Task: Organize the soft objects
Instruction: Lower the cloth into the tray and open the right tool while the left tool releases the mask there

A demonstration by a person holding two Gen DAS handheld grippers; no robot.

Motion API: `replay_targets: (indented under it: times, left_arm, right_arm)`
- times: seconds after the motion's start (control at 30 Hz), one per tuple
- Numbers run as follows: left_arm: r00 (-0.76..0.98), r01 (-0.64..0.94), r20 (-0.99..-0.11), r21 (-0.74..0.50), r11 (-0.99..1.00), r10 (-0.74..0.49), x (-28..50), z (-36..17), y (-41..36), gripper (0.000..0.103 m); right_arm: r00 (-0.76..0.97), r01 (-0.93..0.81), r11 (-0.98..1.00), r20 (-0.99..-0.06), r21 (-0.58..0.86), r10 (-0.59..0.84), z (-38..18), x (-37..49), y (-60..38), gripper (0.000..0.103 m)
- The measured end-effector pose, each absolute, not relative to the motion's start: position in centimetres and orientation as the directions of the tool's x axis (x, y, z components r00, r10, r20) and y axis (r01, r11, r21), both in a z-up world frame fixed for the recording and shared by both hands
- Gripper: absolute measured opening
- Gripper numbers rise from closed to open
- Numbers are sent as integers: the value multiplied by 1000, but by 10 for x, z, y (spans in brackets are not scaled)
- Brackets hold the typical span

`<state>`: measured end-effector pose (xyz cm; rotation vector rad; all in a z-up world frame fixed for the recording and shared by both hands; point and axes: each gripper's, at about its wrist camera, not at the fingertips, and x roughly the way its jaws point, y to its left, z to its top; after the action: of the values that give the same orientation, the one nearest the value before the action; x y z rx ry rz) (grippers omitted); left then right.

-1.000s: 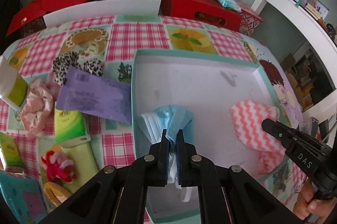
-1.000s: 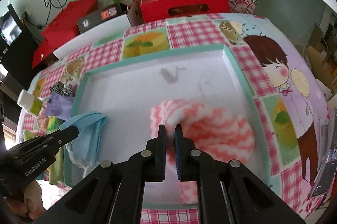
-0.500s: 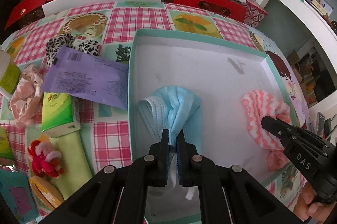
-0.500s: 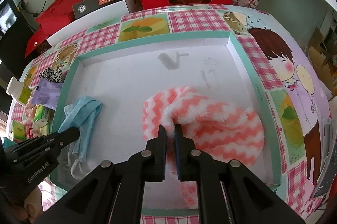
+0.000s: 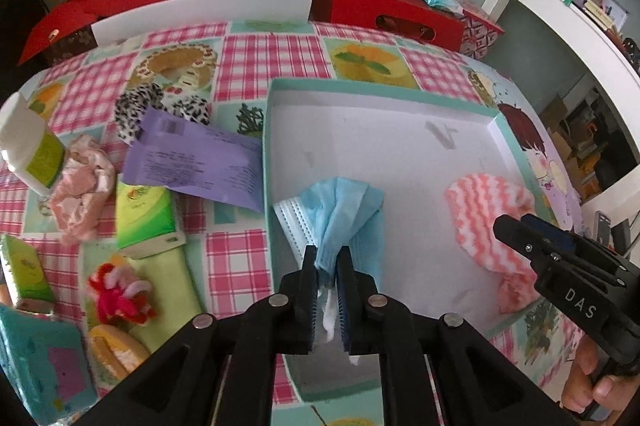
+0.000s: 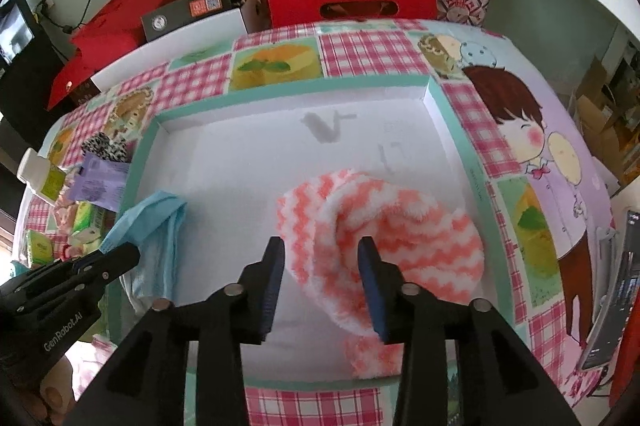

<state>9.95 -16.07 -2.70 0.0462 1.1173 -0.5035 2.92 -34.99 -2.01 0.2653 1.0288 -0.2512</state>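
In tray (image 5: 267, 162), mask (image 5: 340, 214) lengthwise toward far wall

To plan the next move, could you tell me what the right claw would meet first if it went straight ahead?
Probably the pink striped cloth, lying between the open right claw fingers in the tray.
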Motion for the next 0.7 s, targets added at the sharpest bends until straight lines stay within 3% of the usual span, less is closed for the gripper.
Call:
replay_targets:
  times: [0.3, 0.43, 0.5, 0.63, 0.7]
  left_arm:
    - [392, 389, -850, -195, 900, -353, 92, 1, -139, 27]
    - [420, 373, -838, -191, 908, -348, 91, 12, -125, 63]
    - [427, 362, -835, -193, 912, -346, 92, 16, -120, 65]
    - [434, 342, -831, -205, 917, -348, 93, 19, -107, 84]
    - [440, 326, -827, -215, 921, -349, 93, 21, -98, 87]
  right_arm:
    - [510, 309, 947, -855, 84, -91, 0, 23, -336, 39]
    - [528, 291, 951, -846, 104, -69, 7, 22, -328, 39]
    - [532, 287, 953, -844, 102, -69, 11, 22, -324, 39]
    - [536, 282, 956, -840, 80, -88, 19, 21, -316, 39]
    - [541, 283, 956, -836, 80, -90, 23, 21, -314, 40]
